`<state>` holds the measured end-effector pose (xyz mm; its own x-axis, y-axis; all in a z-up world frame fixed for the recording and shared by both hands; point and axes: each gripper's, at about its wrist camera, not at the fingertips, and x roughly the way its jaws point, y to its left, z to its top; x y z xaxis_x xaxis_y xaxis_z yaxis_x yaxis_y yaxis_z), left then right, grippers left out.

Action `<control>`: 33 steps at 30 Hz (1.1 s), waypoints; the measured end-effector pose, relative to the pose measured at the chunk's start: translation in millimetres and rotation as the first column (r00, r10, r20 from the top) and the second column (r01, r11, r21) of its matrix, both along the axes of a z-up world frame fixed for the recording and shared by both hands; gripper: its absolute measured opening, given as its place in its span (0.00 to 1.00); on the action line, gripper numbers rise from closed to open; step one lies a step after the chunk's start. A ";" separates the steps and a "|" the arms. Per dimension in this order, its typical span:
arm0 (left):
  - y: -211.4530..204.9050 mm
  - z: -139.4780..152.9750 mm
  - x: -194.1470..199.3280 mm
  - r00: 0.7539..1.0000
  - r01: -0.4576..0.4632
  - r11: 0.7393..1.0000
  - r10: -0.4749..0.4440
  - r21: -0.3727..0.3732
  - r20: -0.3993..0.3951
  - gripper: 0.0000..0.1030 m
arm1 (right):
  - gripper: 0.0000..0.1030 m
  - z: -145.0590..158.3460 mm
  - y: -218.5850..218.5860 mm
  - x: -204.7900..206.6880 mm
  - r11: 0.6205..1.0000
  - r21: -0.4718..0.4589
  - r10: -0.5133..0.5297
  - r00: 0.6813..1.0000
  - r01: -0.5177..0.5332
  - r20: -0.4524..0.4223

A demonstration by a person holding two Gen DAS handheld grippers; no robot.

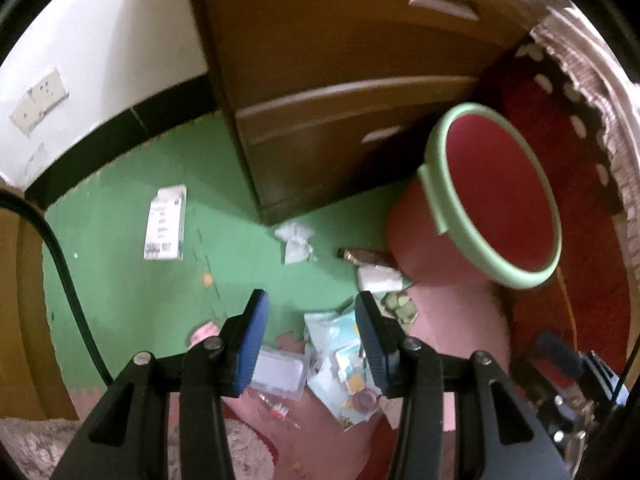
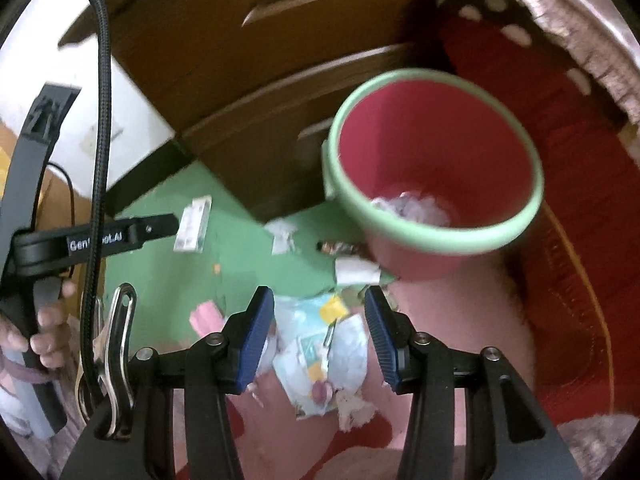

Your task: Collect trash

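Red bin [image 2: 436, 184] with green rim stands on floor by brown cabinet [image 1: 340, 80]; crumpled white paper [image 2: 412, 208] already at bottom, so job looks barely begun. Left claw [image 1: 308, 344] spread, empty, hovering over clear plastic box [image 1: 278, 372] and pale blue wrapper [image 1: 340, 360]. Right claw [image 2: 320, 340] spread too, nothing pinched, above blue-white packet [image 2: 320, 364]. Still on green floor [image 1: 120, 280]: printed label [image 1: 165, 222], white tissue [image 1: 294, 240], small dark bottle [image 1: 356, 256], pink scrap [image 1: 204, 332].
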<state>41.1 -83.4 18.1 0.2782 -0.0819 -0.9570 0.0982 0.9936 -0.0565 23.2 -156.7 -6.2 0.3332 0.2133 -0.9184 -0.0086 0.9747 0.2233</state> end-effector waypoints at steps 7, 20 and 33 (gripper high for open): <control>7.3 -27.8 -0.7 0.998 -0.010 1.000 0.011 0.007 -0.057 0.46 | 0.47 -38.1 10.1 3.4 0.999 -0.018 0.029 0.994 -0.031 -0.109; 10.4 -79.1 11.1 0.982 -0.039 0.999 0.045 0.036 -0.183 0.46 | 0.47 -128.6 27.9 24.8 0.994 -0.092 0.022 0.936 -0.058 -0.352; 6.3 -100.2 26.2 0.967 -0.056 0.997 0.066 0.047 -0.245 0.46 | 0.47 -209.0 27.8 30.3 0.984 -0.137 0.033 0.876 -0.112 -0.481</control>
<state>67.3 -77.0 -82.1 0.0365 -0.0332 -0.9988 0.0253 0.9992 -0.0323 53.5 -128.9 -215.2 -0.1627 0.0615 -0.9848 -0.0121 0.9979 0.0643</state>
